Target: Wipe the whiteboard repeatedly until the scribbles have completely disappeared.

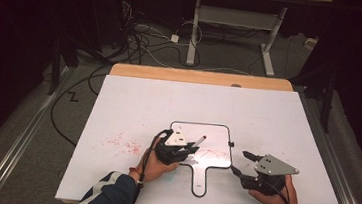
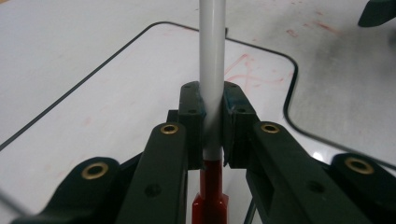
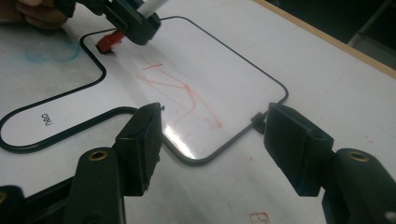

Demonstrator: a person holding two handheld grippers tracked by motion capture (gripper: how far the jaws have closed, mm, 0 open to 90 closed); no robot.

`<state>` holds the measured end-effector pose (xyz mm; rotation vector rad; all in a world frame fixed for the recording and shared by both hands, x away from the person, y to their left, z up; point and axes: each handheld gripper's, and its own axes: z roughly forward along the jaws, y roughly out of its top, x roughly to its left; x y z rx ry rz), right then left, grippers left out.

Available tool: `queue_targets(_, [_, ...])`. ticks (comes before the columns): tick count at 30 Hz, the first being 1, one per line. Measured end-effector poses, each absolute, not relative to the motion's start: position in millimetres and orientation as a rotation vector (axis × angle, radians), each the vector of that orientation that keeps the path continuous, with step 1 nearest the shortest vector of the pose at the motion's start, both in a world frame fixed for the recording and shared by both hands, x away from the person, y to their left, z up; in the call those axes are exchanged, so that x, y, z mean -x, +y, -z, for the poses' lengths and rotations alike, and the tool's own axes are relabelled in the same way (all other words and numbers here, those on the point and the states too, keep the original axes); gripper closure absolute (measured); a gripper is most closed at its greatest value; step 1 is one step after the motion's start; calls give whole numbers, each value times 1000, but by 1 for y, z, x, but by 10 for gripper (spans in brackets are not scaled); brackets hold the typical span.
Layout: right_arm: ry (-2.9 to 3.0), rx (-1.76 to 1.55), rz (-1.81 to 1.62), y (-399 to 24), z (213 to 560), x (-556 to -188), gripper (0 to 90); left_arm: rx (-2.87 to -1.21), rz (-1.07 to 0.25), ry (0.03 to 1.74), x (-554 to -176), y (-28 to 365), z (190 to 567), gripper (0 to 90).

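Observation:
A small whiteboard (image 1: 214,134) with a black rim and a handle lies on the table in front of me. Red scribbles (image 3: 187,98) cross its middle. My left gripper (image 1: 187,150) hovers over the board's left part, shut on a marker (image 1: 198,141) with a white barrel. In the left gripper view the barrel (image 2: 211,56) runs straight out between the pads, and its red end (image 2: 210,196) lies behind them. My right gripper (image 1: 242,163) rests just right of the board, open with nothing between its fingers. In the right gripper view the board's corner (image 3: 224,70) lies beyond the wide jaws.
The board lies on a large white sheet (image 1: 268,115) that covers a wooden table (image 1: 201,77). Red smudges (image 1: 122,144) mark the sheet to the left, and a faint blue ring (image 3: 51,51) sits near the handle. Cables (image 1: 144,43) and a desk frame (image 1: 236,32) stand on the floor beyond.

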<state>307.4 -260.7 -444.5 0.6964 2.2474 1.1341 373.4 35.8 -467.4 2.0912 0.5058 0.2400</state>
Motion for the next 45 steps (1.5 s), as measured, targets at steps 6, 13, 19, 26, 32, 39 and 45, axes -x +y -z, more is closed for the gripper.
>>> queue_targets(6, [2264, -689, -1126, -260, 447, -308, 385, -2093, -188, 484, -383, 5, 466, 788])
queue_targets(13, [2266, -690, -1127, -262, 447, -308, 385, -2078, -143, 468, -391, -27, 463, 787])
queue_targets(19, [2266, -684, -1130, -263, 446, -307, 384, -2112, -166, 447, -395, -43, 463, 788])
queue_targets(26, [2258, -692, -1129, -266, 446, -307, 385, -2116, -176, 479, -397, -30, 465, 789])
queue_targets(32, [2256, -693, -1129, -265, 445, -307, 385, -2149, -201, 498, -395, -8, 466, 788])
queue_targets(39, [2257, -695, -1129, -264, 445, -307, 385, -2160, -227, 553, -394, 29, 469, 787])
queue_targets(45, [2262, -698, -1129, -263, 446, -308, 387, -2150, -248, 558, -391, 44, 467, 787])
